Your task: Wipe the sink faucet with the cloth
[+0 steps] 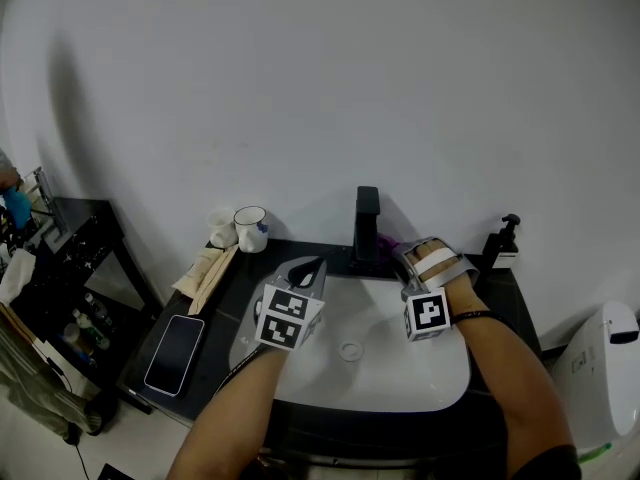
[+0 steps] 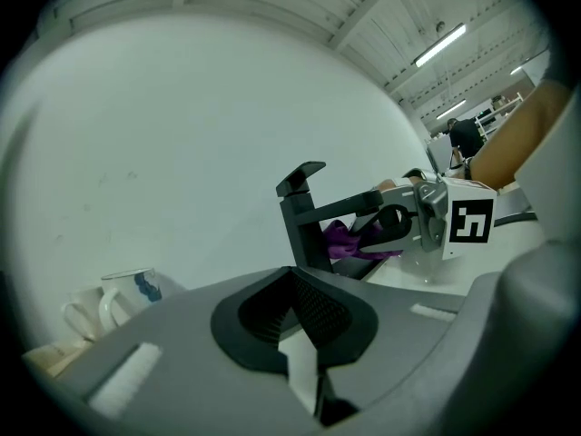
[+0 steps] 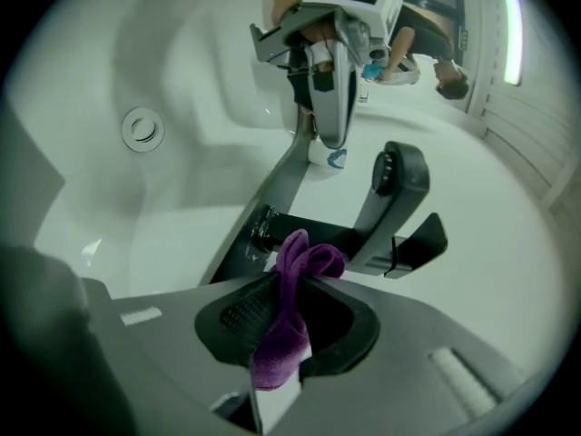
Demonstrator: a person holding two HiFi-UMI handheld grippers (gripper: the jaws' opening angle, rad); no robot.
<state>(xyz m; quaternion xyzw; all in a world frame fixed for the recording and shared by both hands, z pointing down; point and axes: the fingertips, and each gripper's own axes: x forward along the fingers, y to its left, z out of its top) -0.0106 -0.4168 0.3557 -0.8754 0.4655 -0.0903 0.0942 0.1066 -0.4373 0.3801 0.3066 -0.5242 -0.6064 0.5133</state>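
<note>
Beside the faucet [image 1: 366,226], right gripper [image 3: 290,314] is pinching the purple cloth [image 3: 296,263] — jaws are catching only a narrow fold, so rubbing could drag it loose. Left gripper [image 2: 304,330] is hovering over the sink [image 1: 445,373], pressed together, empty.

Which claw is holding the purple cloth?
The right claw: the purple cloth is pinched between its jaws, close to the black faucet. The left claw is shut with nothing in it.

Light: dim, even; ceiling strip lamp [image 2: 440,45] overhead.
Shadow: soft smear, wall's [image 1: 300,88] upper left.
Edges: fisheye bend, vignetted.
Focus: nearest foreground soft.
</note>
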